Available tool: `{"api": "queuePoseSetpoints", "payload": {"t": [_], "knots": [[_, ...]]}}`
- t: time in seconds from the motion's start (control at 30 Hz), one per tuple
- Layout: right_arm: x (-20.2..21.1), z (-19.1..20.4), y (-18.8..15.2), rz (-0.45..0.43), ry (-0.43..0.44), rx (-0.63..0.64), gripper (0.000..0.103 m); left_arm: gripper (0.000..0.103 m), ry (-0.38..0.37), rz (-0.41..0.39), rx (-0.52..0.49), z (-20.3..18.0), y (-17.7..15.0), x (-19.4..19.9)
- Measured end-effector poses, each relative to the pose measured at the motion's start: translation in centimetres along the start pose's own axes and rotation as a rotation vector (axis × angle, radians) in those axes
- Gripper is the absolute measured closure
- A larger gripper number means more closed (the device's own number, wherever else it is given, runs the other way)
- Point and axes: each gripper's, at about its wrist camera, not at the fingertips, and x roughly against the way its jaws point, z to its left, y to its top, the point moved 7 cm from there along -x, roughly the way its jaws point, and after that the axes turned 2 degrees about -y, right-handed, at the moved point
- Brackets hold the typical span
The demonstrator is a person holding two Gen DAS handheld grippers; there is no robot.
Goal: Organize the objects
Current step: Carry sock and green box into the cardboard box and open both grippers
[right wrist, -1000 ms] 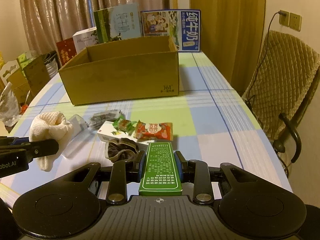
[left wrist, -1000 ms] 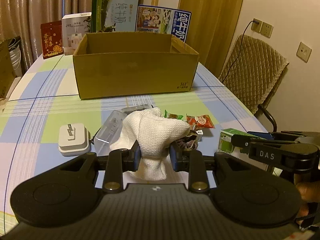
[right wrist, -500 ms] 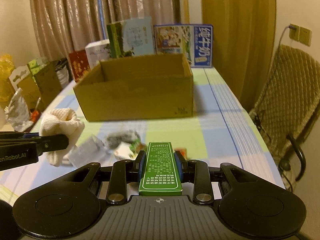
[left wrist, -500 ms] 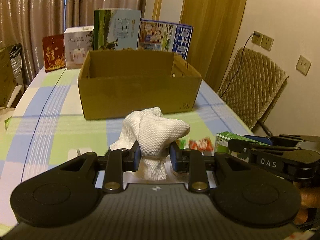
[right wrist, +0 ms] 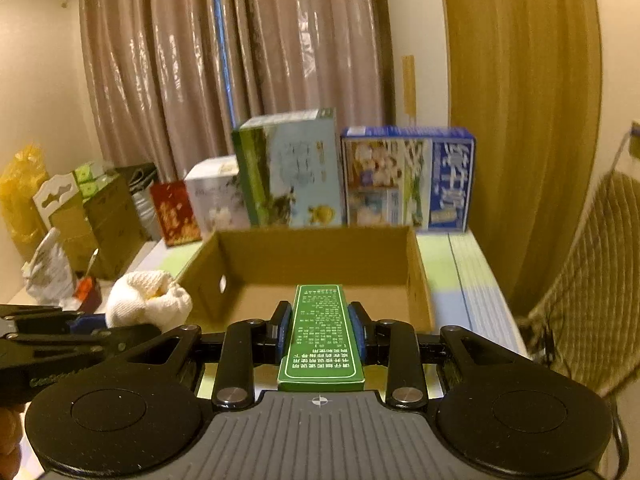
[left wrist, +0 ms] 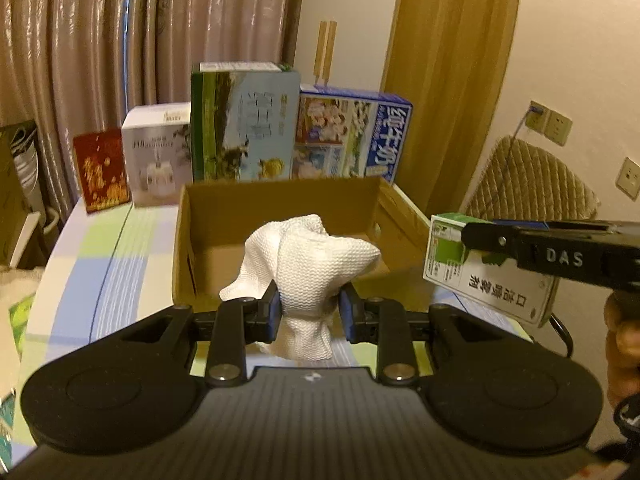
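Left wrist view shows the left tongs (left wrist: 308,312) clamped on a white knitted cloth (left wrist: 310,264), now raised in front of the open cardboard box (left wrist: 208,216) near the surface's far edge; a second ago both tongs sat low over the clutter at the near edge, so both items have been lifted and carried forward, and dropping them into the box looks like the next step. Beside it, the right tongs (left wrist: 476,240) grip a green medicine box (left wrist: 500,288) at the cardboard box's right wall. Right wrist view shows what the other hides: the box's green printed top face (right wrist: 322,332) between the closed jaws, and bags and cartons past the surface's left edge.
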Motion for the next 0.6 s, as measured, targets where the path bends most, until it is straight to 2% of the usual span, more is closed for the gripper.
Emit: {"api": "queuePoseSetpoints", "payload": {"t": [0.1, 0.2, 0.37, 0.6], "knots": [[-3.1, -0.8, 1.7, 0.013, 0.003, -0.022, 0.076, 0.079, -0.011, 0.006, 0.016, 1.1, 2.2, -2.4], [-6.6, -1.3, 2.8, 0.039, 0.009, -0.037, 0.075, 0.079, -0.007, 0.026, 0.029, 2.4, 3.0, -5.0], [-11.7, -2.5, 2.4, 0.102, 0.017, -0.074, 0.075, 0.079, -0.013, 0.064, 0.057, 3.9, 2.7, -9.1], [-15.7, -3.6, 1.8, 0.138, 0.017, -0.105, 0.075, 0.077, -0.018, 0.09, 0.056, 4.2, 2.1, -13.2]]}}
